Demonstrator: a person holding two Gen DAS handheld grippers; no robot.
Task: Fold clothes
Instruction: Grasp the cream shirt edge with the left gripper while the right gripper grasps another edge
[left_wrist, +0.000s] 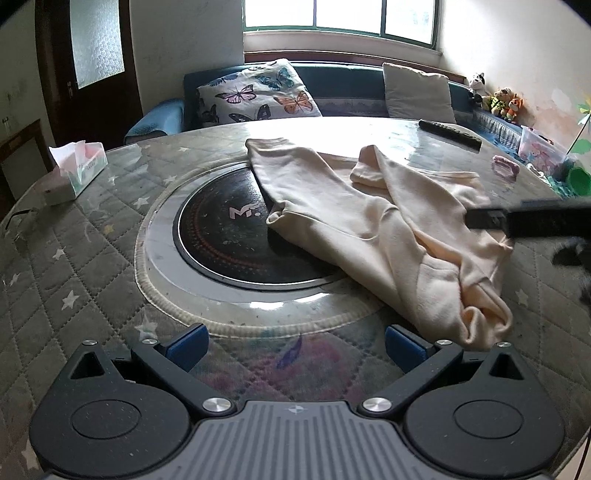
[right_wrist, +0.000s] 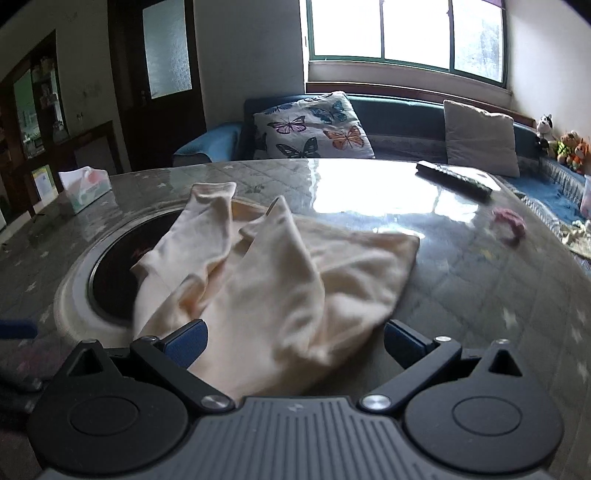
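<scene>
Cream garment lay slantwise on the bench, nearer my right claw than my left.

The bench (left_wrist: 92, 236) was wide and round, with open quilted surface on my left and toward the window; the black round hob plate (left_wrist: 225, 236) sat in its middle, partly under the cloth. The cream garment (left_wrist: 369, 221) ran its long axis from the far left end down to a bunched near end at the right. My right claw (right_wrist: 295, 341) hung over that bunched end, fingers spread and released, fabric lying between them but not pinched. My left claw (left_wrist: 293, 345) was also released and held nothing, the cloth just off to its right. I judged the right should take the near end. The tissue box (left_wrist: 79, 170) and remote (left_wrist: 450, 134) stood well apart at the rim.
</scene>
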